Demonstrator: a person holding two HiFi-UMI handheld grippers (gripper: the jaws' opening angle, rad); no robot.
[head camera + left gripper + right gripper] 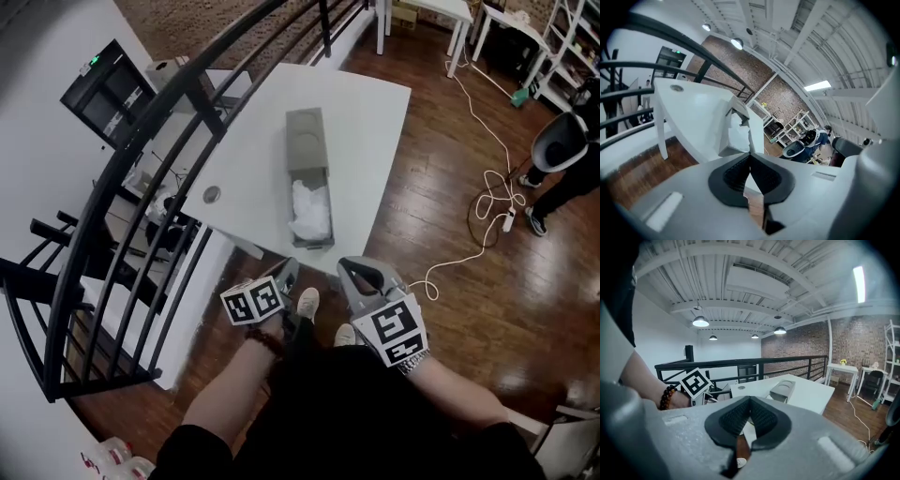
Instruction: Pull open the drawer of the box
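1. Box (pixel 307 141): grey, on white table (pixel 375 112); drawer (pixel 313 244) stands pulled out, white stuffing (pixel 311 211) inside.
2. Handling: likely light, rigid; take the drawer's front lip.
3. Left gripper (pixel 289 272), right gripper (pixel 361 274): 2 claws pressed together, empty, short of the table.

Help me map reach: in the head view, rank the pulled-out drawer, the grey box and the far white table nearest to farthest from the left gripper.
From the left gripper:
1. Drawer, straight ahead, at the near table edge.
2. Grey box, behind the drawer, mid-table.
3. Far white table, top of view.
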